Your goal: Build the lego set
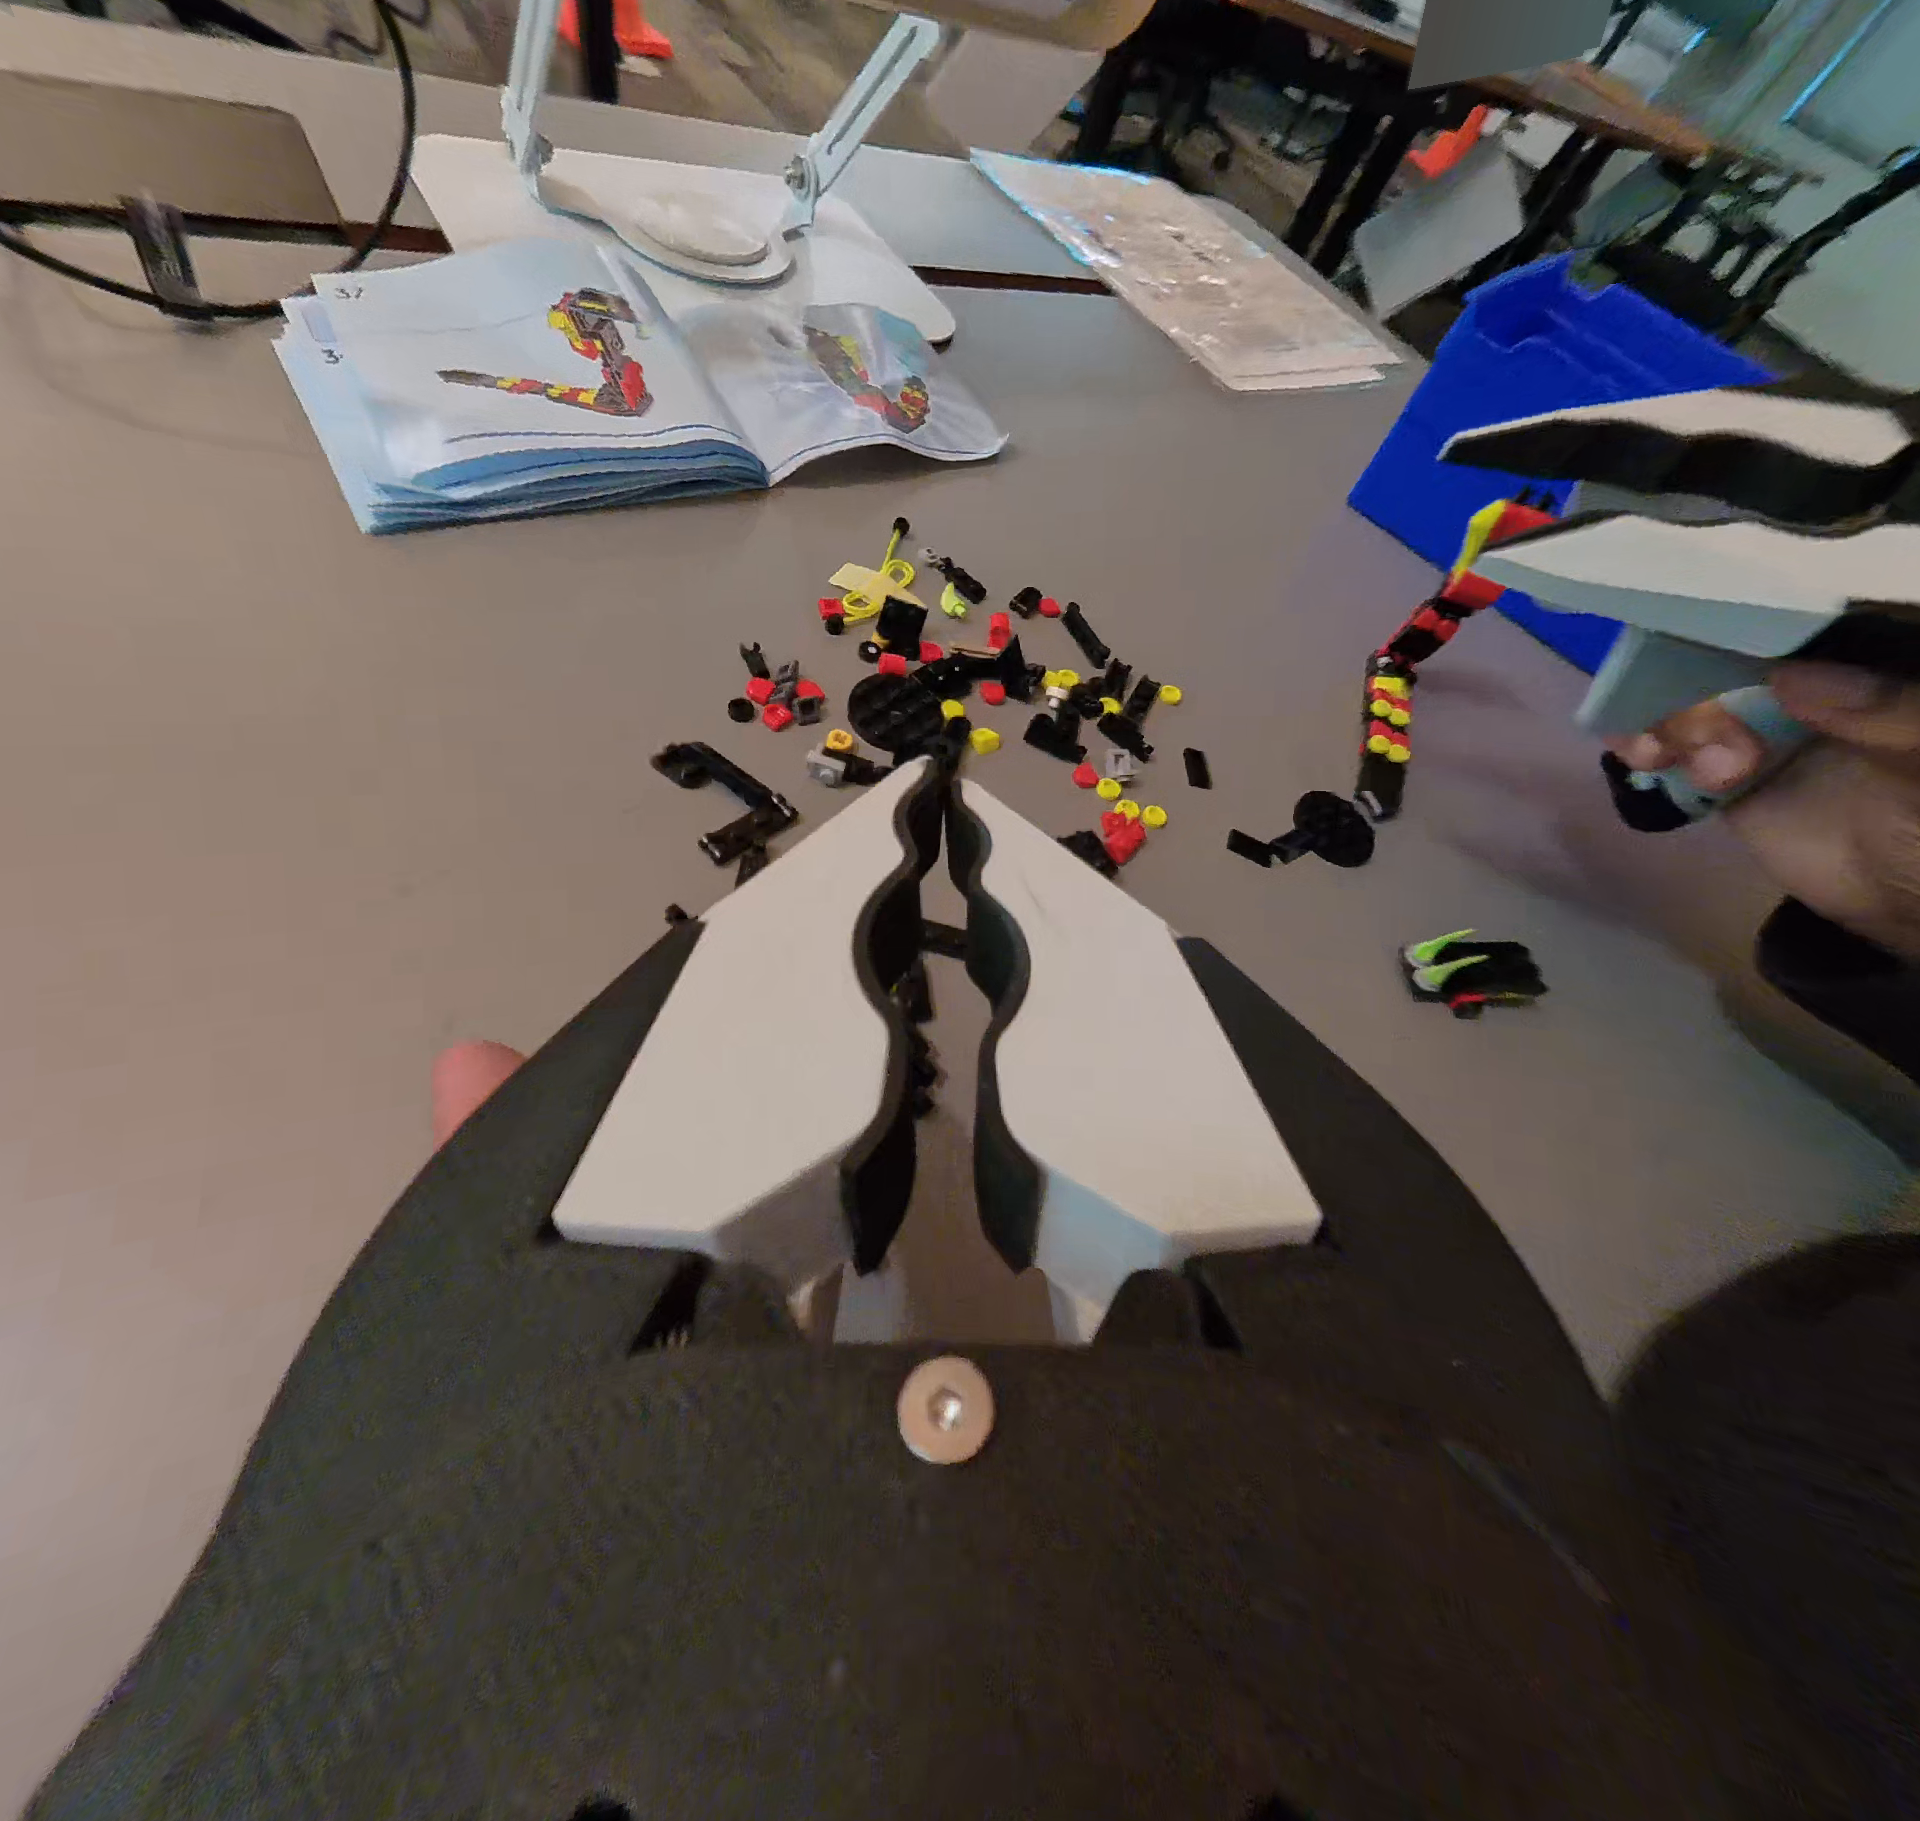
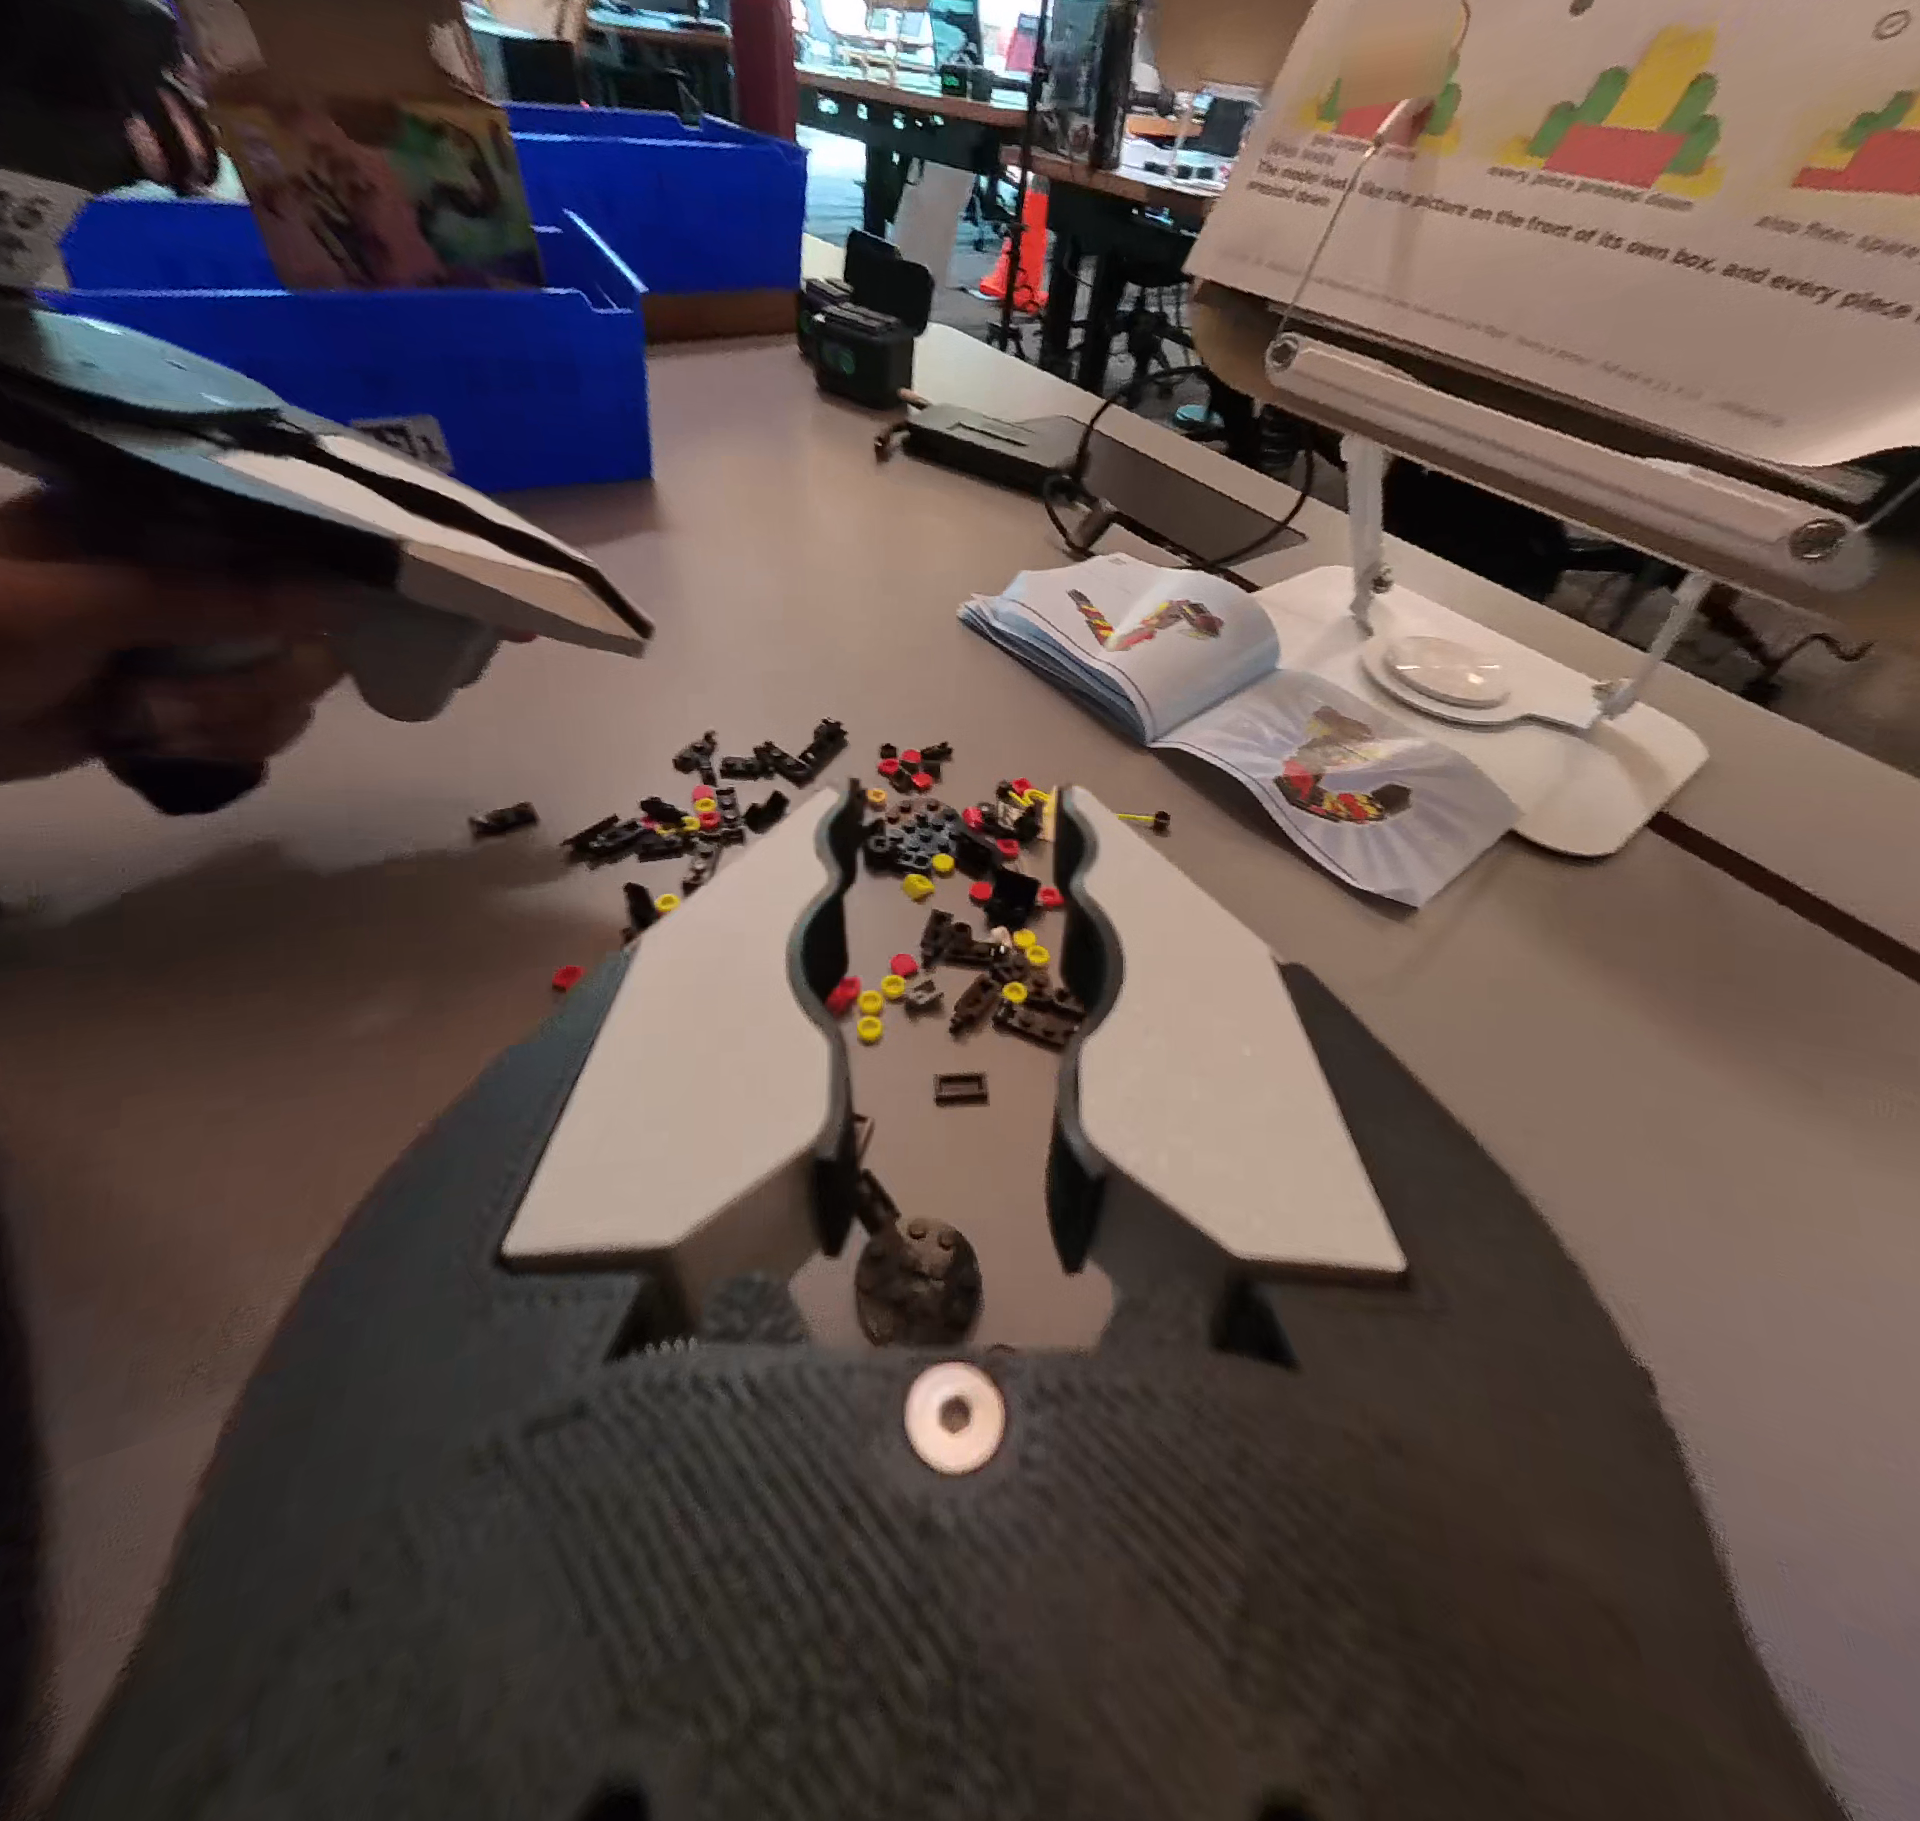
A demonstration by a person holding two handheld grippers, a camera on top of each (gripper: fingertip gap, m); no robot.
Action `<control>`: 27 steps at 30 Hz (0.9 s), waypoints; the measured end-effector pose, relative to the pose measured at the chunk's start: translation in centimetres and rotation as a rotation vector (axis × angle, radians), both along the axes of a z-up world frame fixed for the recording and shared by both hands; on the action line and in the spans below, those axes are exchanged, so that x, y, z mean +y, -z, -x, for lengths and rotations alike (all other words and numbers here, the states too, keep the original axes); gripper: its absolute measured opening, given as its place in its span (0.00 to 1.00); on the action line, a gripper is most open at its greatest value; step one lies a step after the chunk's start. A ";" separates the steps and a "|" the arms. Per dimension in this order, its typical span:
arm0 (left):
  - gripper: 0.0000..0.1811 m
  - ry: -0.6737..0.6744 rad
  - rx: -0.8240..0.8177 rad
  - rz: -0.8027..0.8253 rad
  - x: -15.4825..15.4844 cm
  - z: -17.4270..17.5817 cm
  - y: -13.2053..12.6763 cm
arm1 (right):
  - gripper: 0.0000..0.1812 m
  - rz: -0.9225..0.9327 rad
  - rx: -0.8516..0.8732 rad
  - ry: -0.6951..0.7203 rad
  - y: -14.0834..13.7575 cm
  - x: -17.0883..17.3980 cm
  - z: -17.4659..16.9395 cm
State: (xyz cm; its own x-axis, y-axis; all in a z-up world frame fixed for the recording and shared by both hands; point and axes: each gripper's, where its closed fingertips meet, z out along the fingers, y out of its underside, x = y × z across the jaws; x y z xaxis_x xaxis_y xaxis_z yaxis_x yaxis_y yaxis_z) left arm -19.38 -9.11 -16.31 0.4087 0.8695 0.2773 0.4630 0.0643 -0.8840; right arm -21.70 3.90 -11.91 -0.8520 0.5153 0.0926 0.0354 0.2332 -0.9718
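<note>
Loose black, red and yellow Lego pieces (image 1: 966, 691) lie in a pile on the grey table (image 1: 312, 732); the pile also shows in the right wrist view (image 2: 935, 898). My left gripper (image 1: 940, 769) is shut just above the pile's near edge. Dark pieces show in its gap, and I cannot tell if it holds any. My right gripper (image 2: 956, 805) is open over the pile. A built red, yellow and black chain (image 1: 1387, 722) ends in a black disc (image 1: 1330, 826), which sits below the right gripper (image 2: 914, 1283). A small black and green assembly (image 1: 1470, 971) lies apart.
An open instruction booklet (image 1: 623, 389) lies beyond the pile, in front of a white stand (image 2: 1558, 213) holding a printed sheet. Blue bins (image 2: 416, 369) hold a Lego box (image 2: 384, 182). A clear plastic bag (image 1: 1195, 265) and a black device (image 2: 868, 327) sit farther back. Left tips to right tips: about 15 centimetres. About 12 centimetres separates my right fingertips from the black disc (image 1: 1330, 826).
</note>
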 end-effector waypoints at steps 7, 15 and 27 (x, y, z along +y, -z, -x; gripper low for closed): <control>0.00 -0.053 0.029 0.018 3.8 4.6 -1.4 | 0.29 0.096 -0.091 -0.038 -0.4 0.5 -0.3; 0.00 0.034 0.038 0.025 4.1 4.5 0.5 | 0.26 -0.037 -0.063 -0.053 2.2 -0.7 -0.8; 0.00 0.037 0.033 -0.132 2.7 4.6 -1.1 | 0.24 -0.071 -0.112 -0.049 4.5 -1.1 0.0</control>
State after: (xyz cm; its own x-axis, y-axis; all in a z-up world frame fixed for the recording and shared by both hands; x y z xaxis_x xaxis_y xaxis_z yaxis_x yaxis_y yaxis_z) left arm -24.00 -6.37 -15.17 0.4502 0.8108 0.3741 0.4382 0.1644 -0.8837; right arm -21.73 2.83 -16.41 -0.8829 0.4685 0.0300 0.1299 0.3051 -0.9434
